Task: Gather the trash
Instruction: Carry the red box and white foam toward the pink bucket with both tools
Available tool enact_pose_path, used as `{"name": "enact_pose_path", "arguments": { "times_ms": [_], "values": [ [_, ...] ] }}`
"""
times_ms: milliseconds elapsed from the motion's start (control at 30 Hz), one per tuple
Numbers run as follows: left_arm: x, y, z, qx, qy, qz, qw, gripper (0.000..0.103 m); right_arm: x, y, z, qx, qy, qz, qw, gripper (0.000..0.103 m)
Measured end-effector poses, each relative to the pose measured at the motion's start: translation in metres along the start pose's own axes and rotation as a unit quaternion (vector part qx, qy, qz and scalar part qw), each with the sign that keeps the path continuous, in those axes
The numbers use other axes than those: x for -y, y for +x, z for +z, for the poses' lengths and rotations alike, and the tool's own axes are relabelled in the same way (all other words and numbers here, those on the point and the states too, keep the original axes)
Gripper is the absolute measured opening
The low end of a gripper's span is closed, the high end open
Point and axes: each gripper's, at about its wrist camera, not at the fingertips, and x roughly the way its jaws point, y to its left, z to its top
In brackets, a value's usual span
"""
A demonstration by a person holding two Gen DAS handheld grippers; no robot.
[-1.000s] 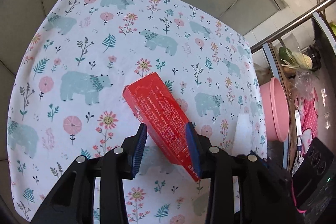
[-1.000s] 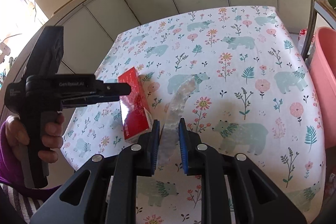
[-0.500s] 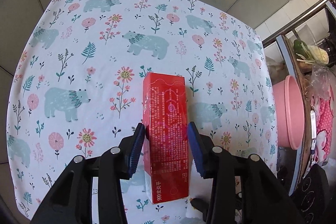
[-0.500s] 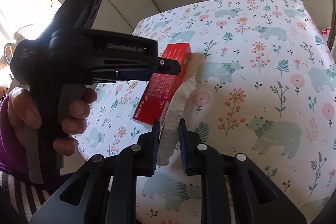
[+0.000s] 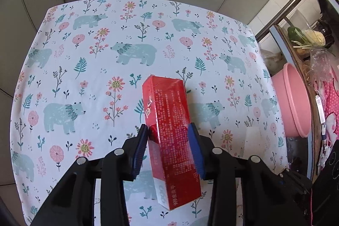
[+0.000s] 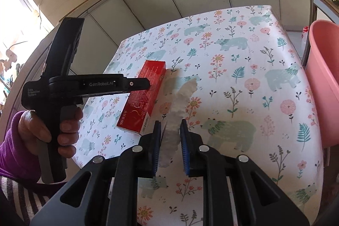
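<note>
Left claw (image 5: 167, 145) closing, tilted steeply down; right claw (image 6: 170, 141) seemingly clamped, angled down.

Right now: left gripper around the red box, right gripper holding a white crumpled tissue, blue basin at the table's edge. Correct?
One error: the basin is pink, not blue, as the right wrist view shows. The rest holds: the left gripper, its jaws closing, is around the red box, and the right gripper holds the white crumpled tissue.

Right hand-held gripper (image 6: 169, 141) pinches white crumpled tissue (image 6: 179, 107).
</note>
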Motion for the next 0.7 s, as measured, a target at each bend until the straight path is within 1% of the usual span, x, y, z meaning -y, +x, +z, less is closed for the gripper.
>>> {"name": "enact_pose_path", "arguments": {
  "times_ms": [67,167,233,300,333,367,433,467,500,533,600,667,700],
  "values": [
    [0.000,-0.003,-0.001,0.012,0.005,-0.009,0.9999,0.023,0.004,-0.004,0.001,0.005,0.004,-0.001,1.000,0.018],
    [0.000,-0.006,-0.001,0.020,0.008,-0.018,0.9996,0.016,0.006,-0.005,0.003,0.008,0.006,-0.001,1.000,0.018],
    [0.000,-0.006,-0.002,0.020,0.010,-0.015,0.9996,0.016,0.008,-0.006,0.002,0.009,0.006,-0.001,1.000,0.018],
    [-0.001,-0.004,-0.001,0.012,0.002,-0.014,0.9998,0.019,0.008,-0.006,0.002,0.010,0.006,-0.001,1.000,0.018],
    [-0.003,-0.002,0.000,0.003,-0.013,-0.011,0.9999,0.021,0.008,-0.006,0.002,0.009,0.006,0.000,1.000,0.018],
    [-0.007,-0.002,-0.002,-0.004,-0.027,-0.015,0.9995,0.030,0.008,-0.006,0.001,0.009,0.007,0.000,1.000,0.018],
    [-0.006,0.003,-0.002,-0.024,-0.040,-0.017,0.9988,0.041,0.010,-0.007,0.000,0.009,0.009,0.000,1.000,0.018],
    [-0.003,0.004,-0.002,-0.032,-0.035,-0.018,0.9987,0.045,0.011,-0.007,0.000,0.008,0.012,0.001,1.000,0.018],
    [0.002,0.006,-0.002,-0.037,-0.024,-0.017,0.9989,0.045,0.012,-0.004,0.000,0.008,0.013,0.002,1.000,0.018],
    [0.007,0.009,-0.003,-0.041,-0.013,-0.011,0.9990,0.047,0.013,-0.003,0.000,0.007,0.014,0.003,1.000,0.018],
    [0.017,0.015,-0.007,-0.045,0.008,0.012,0.9989,0.047,0.014,-0.001,-0.001,0.006,0.014,0.004,1.000,0.018],
    [0.026,0.016,-0.010,-0.034,0.029,0.031,0.9986,0.048,0.016,-0.001,-0.001,0.004,0.014,0.005,1.000,0.018],
    [0.029,0.016,-0.011,-0.029,0.039,0.034,0.9983,0.048,0.016,0.000,-0.002,0.003,0.014,0.004,1.000,0.018]
  ]
}}
